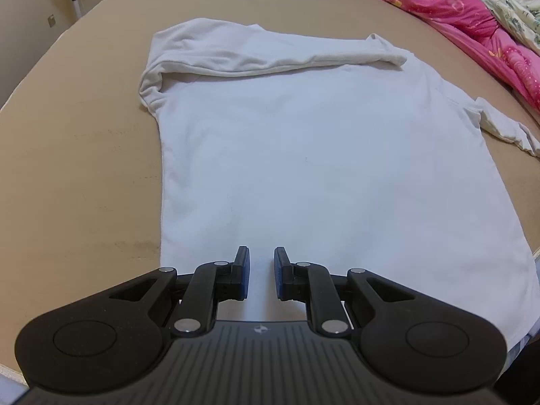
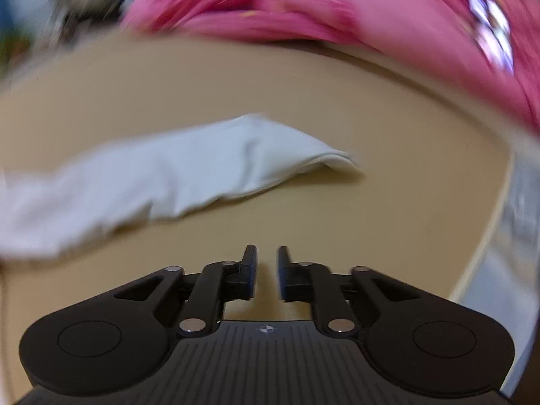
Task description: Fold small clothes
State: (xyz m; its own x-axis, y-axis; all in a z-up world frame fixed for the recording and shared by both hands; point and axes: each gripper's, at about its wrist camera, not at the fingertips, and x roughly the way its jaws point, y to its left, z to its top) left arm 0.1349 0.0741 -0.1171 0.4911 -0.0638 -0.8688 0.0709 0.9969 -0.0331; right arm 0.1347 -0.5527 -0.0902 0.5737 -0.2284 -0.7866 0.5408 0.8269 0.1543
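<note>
Tan board (image 1: 84,168) taking up most of both views, lying flat. Pink quilt (image 1: 449,10) bunching along far right edge. White shirt (image 1: 320,168) lying spread on board, one sleeve (image 1: 270,57) folding across top, other sleeve (image 2: 202,172) trailing off sideways on bare board. Left gripper (image 1: 261,270) hovering over shirt's near hem, fingers standing narrowly apart, gripping nothing. Right gripper (image 2: 266,270) hovering over bare board near trailing sleeve, fingers narrowly parted, empty; view blurring.

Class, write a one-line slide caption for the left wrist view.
Open left gripper above white shirt on tan table, one sleeve folded.
</note>
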